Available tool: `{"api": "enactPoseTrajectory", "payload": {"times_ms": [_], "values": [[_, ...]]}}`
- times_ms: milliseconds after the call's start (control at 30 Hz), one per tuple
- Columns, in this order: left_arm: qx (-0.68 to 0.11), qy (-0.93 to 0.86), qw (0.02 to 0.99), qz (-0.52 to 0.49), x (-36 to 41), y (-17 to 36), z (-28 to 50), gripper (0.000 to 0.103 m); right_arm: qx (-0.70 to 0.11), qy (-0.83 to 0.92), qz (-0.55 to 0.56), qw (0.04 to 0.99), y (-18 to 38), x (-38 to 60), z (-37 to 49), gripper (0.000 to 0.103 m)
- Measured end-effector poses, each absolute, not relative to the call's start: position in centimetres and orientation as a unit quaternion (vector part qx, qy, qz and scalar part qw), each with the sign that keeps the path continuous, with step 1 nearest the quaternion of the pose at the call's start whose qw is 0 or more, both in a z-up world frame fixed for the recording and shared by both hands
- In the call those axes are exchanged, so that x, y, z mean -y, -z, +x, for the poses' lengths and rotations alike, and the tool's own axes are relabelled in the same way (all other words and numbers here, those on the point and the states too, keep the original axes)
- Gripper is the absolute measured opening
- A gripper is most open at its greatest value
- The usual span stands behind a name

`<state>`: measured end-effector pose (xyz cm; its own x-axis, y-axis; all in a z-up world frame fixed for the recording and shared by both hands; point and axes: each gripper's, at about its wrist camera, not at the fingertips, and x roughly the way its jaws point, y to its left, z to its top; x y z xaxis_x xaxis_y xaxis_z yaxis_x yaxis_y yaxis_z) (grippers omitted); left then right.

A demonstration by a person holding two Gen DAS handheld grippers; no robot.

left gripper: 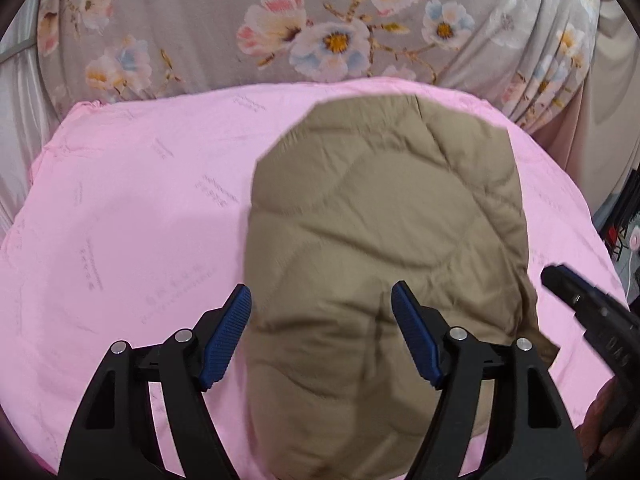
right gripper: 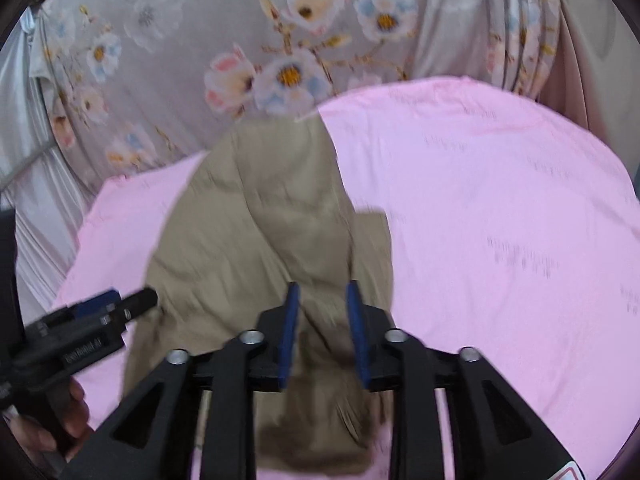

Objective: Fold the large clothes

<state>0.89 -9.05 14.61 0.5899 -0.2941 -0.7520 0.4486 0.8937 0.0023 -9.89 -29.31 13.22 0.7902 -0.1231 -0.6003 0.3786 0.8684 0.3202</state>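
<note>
One tan quilted padded garment (left gripper: 384, 240), seemingly folded, lies centre frame on one pink sheet (left gripper: 132, 220); two grippers, left gripper (left gripper: 320, 336) wide open and right gripper (right gripper: 322, 332) partly open, grip nothing.

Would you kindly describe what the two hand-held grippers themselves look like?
Each hand-held gripper, left and right, has a black plastic frame of angled struts joined by silver pivot pins. The fingers carry blue ribbed pads. White lettering marks the left one's side, too blurred to read.
</note>
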Motion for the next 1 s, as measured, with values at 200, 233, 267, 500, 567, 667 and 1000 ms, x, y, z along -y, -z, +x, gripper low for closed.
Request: {"api": "enactPoseTrajectory", "payload": {"times_ms": [200, 233, 267, 500, 567, 667, 1000], "values": [[-0.377, 0.189, 0.903, 0.077, 9.0, -18.1, 4.9, 0.070, -0.270, 0.156, 0.254, 0.915, -15.2, 31.9, -4.2, 0.067], [-0.376, 0.186, 0.905, 0.073, 9.2, -18.5, 5.7, 0.070, -0.273, 0.153, 0.263, 0.913, -15.0, 32.2, -3.3, 0.067], [-0.376, 0.183, 0.906, 0.068, 9.3, -18.8, 6.6, 0.070, -0.281, 0.153, 0.271, 0.908, -14.6, 32.6, -2.1, 0.067], [-0.400, 0.183, 0.897, 0.047, 12.2, -17.5, 10.6, 0.071, -0.299, 0.121, 0.292, 0.900, -10.7, 33.6, 0.7, 0.018], [-0.412, 0.187, 0.890, 0.052, 13.5, -16.2, 11.3, 0.071, -0.298, 0.138, 0.284, 0.901, -10.0, 34.0, 0.3, 0.013], [-0.430, 0.185, 0.881, 0.070, 15.6, -13.6, 11.8, 0.071, -0.316, 0.167, 0.261, 0.897, -8.5, 34.2, 0.3, 0.011], [-0.422, 0.171, 0.887, 0.081, 17.3, -9.0, 11.5, 0.089, -0.345, 0.184, 0.230, 0.891, -4.4, 34.0, 1.3, 0.015]]}}
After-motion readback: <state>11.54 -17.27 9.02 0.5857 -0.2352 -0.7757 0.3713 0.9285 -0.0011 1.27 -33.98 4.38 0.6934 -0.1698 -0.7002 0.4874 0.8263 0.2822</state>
